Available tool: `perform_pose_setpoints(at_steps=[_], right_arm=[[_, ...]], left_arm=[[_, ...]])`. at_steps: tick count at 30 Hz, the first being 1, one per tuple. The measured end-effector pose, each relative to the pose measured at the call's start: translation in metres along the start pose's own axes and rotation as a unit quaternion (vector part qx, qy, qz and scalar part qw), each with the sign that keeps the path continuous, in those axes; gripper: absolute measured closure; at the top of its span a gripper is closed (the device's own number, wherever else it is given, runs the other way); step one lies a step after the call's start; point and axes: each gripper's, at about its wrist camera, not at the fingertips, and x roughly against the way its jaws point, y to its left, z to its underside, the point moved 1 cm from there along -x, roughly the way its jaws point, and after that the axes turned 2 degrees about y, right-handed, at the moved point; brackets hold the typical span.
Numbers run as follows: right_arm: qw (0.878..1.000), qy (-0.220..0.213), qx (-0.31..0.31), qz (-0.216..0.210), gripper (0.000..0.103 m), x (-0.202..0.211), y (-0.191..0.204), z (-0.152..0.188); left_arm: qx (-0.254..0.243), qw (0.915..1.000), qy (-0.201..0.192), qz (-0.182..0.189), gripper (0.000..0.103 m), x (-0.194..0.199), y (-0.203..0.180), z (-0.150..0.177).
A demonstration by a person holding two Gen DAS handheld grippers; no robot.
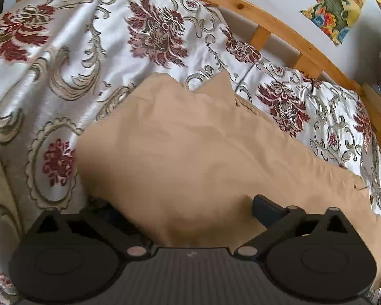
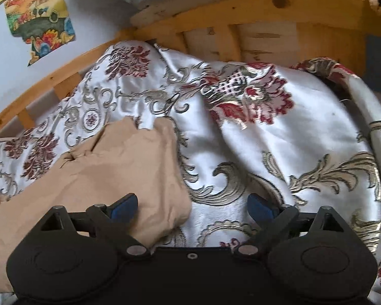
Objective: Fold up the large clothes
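I am holding the left gripper (image 1: 182, 208) with its jaws spread wide over the near edge of the tan garment (image 1: 190, 152); the cloth is lying between the fingers, but neither pad is pressing on it. I am keeping the right gripper (image 2: 193, 207) spread too: its left blue pad (image 2: 124, 207) is sitting just above the garment's (image 2: 114, 167) rounded near corner, while the right pad (image 2: 260, 208) is hovering over the floral bedspread (image 2: 279, 139) beside it, pinching nothing.

The garment is lying loosely flattened on that white bedspread (image 1: 63, 63) with dark red flowers and grey-green scrolls, and I am seeing its far edge rising into two uneven peaks. Beyond the cloth, the wooden bed frame (image 1: 266, 17) is curving along the far side, its slats showing under the rail (image 2: 266, 5). Farther back, a colourful torn picture (image 1: 335, 2) is hanging on the pale wall (image 2: 93, 7).
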Motion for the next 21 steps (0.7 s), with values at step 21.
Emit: perform_pose_setpoints(at_steps=[21], right_arm=[[0.998,-0.051,0.042,0.021,0.001,0.012,0.012,0.001]], left_arm=[[0.03,0.9991,0.007,-0.029,0.0,-0.002,-0.001,-0.002]])
